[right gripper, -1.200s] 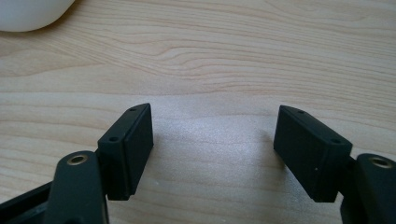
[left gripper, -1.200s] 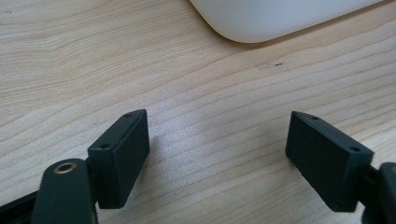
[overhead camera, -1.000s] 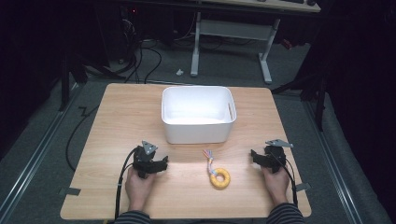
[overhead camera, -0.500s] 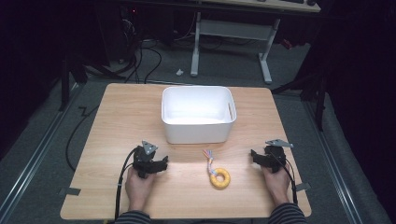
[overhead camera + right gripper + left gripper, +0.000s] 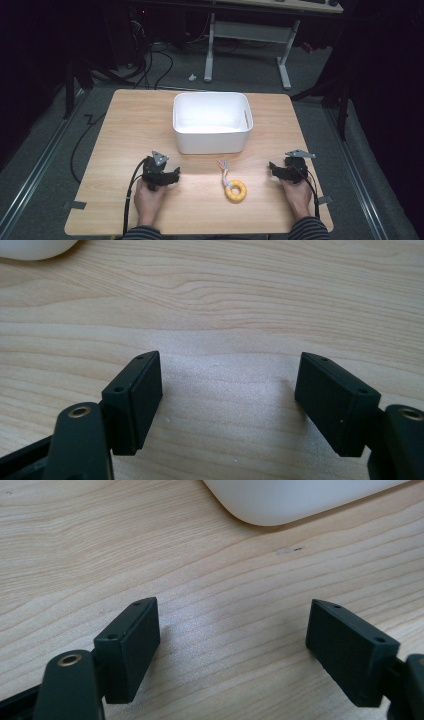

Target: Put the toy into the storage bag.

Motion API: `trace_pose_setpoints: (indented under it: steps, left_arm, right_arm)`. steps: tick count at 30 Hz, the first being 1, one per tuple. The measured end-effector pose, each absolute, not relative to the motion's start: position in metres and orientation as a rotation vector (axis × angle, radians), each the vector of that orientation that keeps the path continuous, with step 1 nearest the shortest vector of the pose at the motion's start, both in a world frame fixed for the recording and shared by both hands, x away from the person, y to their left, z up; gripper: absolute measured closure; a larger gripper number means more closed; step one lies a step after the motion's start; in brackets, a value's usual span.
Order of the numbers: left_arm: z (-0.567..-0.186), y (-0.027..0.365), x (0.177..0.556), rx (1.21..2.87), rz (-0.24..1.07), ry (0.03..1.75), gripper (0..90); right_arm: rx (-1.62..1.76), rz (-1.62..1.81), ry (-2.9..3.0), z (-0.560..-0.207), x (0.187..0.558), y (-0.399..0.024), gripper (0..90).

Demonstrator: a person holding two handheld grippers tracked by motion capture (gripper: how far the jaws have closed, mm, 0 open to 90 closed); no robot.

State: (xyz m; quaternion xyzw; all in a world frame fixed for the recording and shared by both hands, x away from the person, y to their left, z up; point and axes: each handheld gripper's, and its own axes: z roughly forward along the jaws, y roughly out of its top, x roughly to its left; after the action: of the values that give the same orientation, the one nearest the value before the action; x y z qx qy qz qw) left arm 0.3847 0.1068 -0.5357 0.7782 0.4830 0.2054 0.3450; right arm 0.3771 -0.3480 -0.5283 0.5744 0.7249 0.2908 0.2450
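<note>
A white plastic bin (image 5: pixel 212 122) stands in the middle of the wooden table (image 5: pixel 125 120), and its inside looks bare. In front of it lies a yellow ring (image 5: pixel 235 190) with a short multicoloured cord (image 5: pixel 223 168) tied to it. My left gripper (image 5: pixel 173 175) rests on the table to the ring's left, held by a hand, jaws wide apart with nothing between them. My right gripper (image 5: pixel 273 167) rests to the ring's right, also open and empty. In the left gripper view (image 5: pixel 232 645) the bin's corner (image 5: pixel 290 500) lies ahead. Bare wood lies between the jaws in the right gripper view (image 5: pixel 227 400).
Both forearms in striped sleeves (image 5: pixel 145 232) come in at the table's near edge. Black cables (image 5: pixel 129 195) trail from the grippers off the front. Beyond the table are a dark floor, cables and a white desk frame (image 5: pixel 250 35). Open wood lies left and right of the bin.
</note>
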Motion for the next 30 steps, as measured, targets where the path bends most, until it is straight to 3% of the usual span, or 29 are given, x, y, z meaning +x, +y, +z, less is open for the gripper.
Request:
trace_pose_setpoints:
  steps: [9,30]
  left_arm:
    - [-0.536,0.107,0.385,2.021,0.533,1.253,22.1]
    - [-0.536,0.107,0.385,2.021,0.532,1.253,22.1]
  right_arm:
    - [1.577,0.805,1.96,-0.527,0.369,-0.354,39.4]
    - [1.487,0.831,2.047,-0.511,0.347,-0.351,46.9]
